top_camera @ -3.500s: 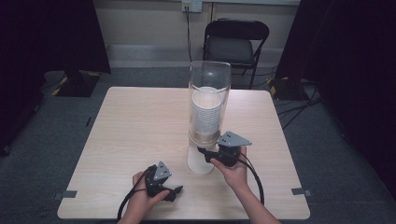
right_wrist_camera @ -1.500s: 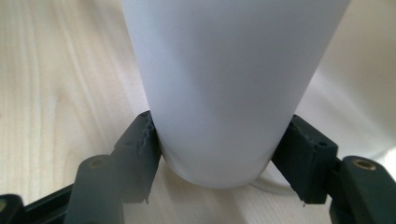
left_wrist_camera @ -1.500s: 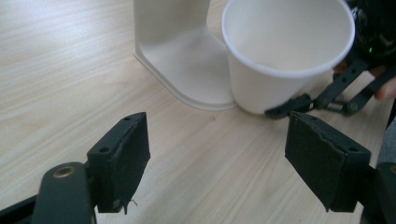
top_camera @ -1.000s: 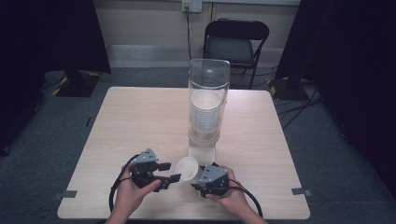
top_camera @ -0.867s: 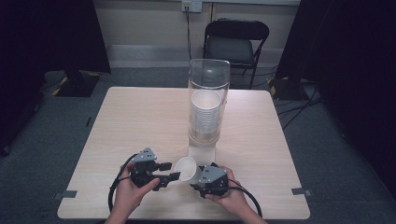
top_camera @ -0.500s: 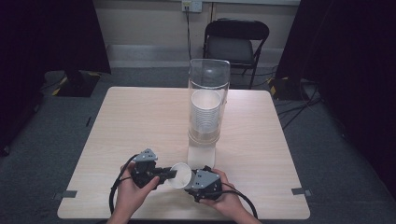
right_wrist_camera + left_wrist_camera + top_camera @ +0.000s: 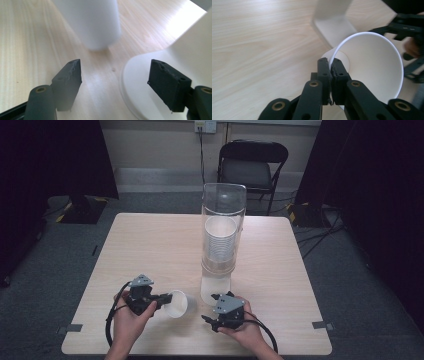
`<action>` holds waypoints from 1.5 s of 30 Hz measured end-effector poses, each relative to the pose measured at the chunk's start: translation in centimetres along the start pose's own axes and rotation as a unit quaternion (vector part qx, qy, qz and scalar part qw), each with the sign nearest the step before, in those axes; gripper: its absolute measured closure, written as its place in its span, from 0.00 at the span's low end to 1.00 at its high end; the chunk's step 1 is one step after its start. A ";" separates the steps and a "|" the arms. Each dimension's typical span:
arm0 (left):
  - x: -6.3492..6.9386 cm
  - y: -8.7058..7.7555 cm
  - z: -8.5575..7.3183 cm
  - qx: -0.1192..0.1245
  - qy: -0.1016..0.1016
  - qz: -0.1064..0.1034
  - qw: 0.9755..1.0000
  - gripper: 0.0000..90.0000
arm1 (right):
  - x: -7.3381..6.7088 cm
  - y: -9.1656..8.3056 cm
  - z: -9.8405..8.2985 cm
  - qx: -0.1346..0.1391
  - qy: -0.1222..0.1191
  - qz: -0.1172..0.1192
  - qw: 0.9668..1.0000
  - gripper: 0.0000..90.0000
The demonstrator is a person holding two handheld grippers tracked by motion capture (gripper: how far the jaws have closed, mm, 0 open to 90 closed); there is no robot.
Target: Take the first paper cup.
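Both hands low over the near edge, forearms entering from below.
Left black two-jaw tool (image 7: 162,298): jaws just closed, pinching. Right black two-jaw tool (image 7: 209,321): jaws just opening, nothing between.

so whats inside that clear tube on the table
A stack of white paper cups sits nested inside the clear tube, filling its lower half; the upper half looks empty. How many cups there are, and what lies beneath the stack in the white base, is hidden.

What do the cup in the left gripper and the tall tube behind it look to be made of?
Cup: probably matte white paper, with a thin wall and a rolled rim. Tube: clear, glossy plastic, it seems; the stacked cups show through it. Table: pale wood-grain top, likely laminate.
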State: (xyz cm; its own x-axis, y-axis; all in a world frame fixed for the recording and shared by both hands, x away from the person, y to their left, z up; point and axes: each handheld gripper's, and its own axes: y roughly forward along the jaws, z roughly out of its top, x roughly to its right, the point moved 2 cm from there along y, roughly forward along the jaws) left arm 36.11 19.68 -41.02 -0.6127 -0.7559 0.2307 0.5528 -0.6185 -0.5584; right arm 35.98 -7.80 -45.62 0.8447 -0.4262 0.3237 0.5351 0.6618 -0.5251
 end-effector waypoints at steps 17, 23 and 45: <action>-2.3 -0.7 -0.2 0.021 -0.017 0.056 0.998 0.73 | 1.5 -0.7 -0.7 0.005 0.039 -0.015 0.999 0.29; -2.1 -0.7 -0.2 0.048 0.005 0.030 0.998 0.45 | 2.2 -1.1 -1.1 0.004 0.052 -0.026 0.998 0.29; -2.6 -3.2 -0.9 0.038 0.035 0.003 0.999 0.21 | 5.0 -2.5 -2.2 0.001 0.130 -0.069 0.989 0.27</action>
State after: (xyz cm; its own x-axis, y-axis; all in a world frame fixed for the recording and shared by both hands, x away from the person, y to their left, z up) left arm 35.40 23.82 -40.52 -0.6463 -0.7440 0.1693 0.5956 -0.6306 -0.4977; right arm 38.85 -12.91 -44.42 0.7323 -0.6571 0.1788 0.6460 0.5871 -0.4878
